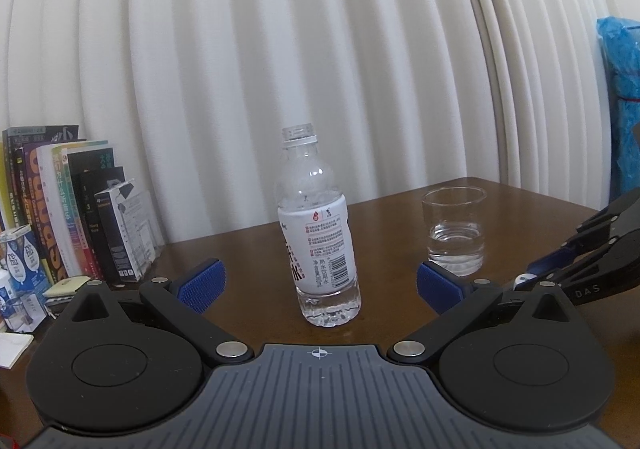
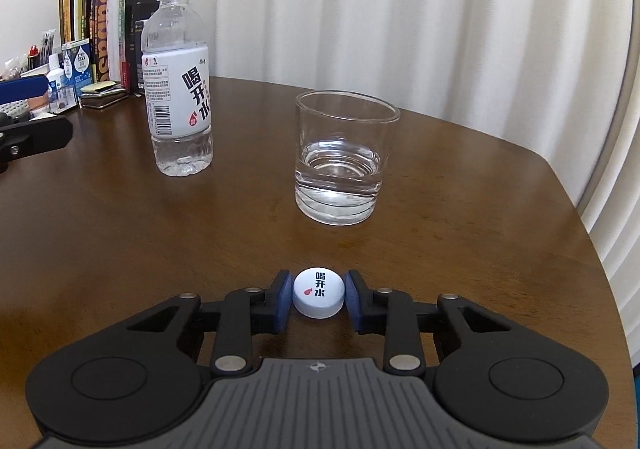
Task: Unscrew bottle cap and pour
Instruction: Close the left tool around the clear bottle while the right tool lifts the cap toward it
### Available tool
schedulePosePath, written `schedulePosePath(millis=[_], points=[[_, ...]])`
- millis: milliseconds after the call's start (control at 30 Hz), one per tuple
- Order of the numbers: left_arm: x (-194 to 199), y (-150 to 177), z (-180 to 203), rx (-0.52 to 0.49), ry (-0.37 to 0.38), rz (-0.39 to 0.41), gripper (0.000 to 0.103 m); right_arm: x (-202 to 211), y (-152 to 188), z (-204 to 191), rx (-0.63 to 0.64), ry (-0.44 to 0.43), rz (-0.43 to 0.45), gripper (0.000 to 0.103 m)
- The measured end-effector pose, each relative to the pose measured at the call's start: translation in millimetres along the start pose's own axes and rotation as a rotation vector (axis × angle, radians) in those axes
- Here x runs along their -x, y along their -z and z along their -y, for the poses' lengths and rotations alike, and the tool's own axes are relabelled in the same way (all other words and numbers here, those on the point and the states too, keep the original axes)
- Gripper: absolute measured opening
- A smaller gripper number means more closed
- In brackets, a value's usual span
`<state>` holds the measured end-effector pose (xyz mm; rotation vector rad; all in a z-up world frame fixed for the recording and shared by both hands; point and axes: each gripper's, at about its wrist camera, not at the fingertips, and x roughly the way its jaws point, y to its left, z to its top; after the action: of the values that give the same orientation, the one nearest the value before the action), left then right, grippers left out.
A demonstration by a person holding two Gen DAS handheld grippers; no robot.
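Observation:
A clear plastic bottle [image 1: 318,237] with a white label stands upright and uncapped on the brown table; it also shows in the right wrist view [image 2: 178,89]. A little water is left in its base. My left gripper [image 1: 320,285] is open, its blue pads either side of the bottle and just short of it, not touching. A glass [image 1: 454,231] part filled with water stands to the bottle's right, and shows in the right wrist view [image 2: 344,157]. My right gripper [image 2: 319,297] is shut on the white bottle cap [image 2: 319,291], low over the table near the front.
A row of books [image 1: 60,205] and small boxes [image 1: 18,261] stands at the table's left back against the white curtain. The table edge [image 2: 592,241] curves away on the right. A blue bag [image 1: 620,97] hangs at far right.

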<state>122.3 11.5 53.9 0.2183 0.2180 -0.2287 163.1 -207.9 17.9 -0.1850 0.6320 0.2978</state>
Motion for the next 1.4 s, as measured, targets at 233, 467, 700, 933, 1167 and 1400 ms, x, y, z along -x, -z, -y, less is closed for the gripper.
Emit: schedulePosePath(millis=[233,467,700,933,1167,1400], points=[[-14,-1,-3,-0.028,0.061,0.008,0.103,7,-4,-1,0.003,-0.016,0.017,0.032],[-42,-4,-24,-0.011,0.147,0.052,0.103,33,-32,-8,0.049,-0.066,0.087,0.032],[-79,-5,-53,0.064,0.285,0.055,0.103,53,-64,-13,0.078,-0.134,0.139,0.032],[-102,-5,-59,0.083,0.338,0.053,0.103,54,-100,-24,0.140,-0.182,0.171,0.032],[-116,-2,-67,0.116,0.393,0.093,0.101,46,-137,-36,0.197,-0.233,0.201,0.032],[-125,-2,-74,0.124,0.444,0.070,0.085,37,-159,-41,0.219,-0.269,0.217,0.032]])
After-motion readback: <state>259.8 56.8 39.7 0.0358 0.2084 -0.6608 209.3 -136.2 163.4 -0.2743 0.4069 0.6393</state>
